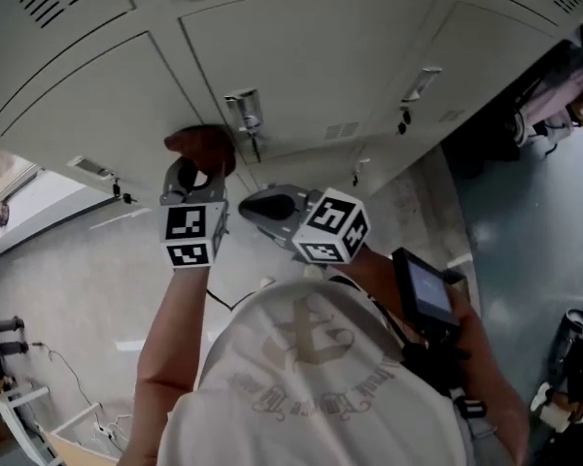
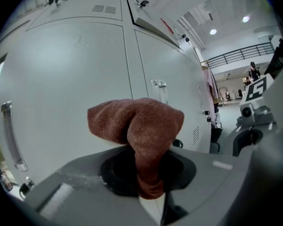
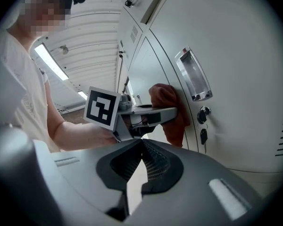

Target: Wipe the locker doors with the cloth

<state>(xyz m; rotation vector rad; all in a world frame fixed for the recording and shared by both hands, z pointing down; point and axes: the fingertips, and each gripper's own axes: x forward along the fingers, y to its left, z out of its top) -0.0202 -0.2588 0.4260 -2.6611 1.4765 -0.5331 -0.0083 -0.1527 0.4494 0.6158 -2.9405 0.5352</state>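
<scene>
Cloth [image 2: 141,121] clamped in left gripper [image 2: 148,192], pressed against locker door [image 2: 61,79].

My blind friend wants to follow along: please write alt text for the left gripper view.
A reddish-brown knitted cloth, clamped in the shut jaws of the grey left tool, is held up to a pale grey metal locker door. A silver handle sits at the picture's left edge, and a bright hall shows far right.
</scene>
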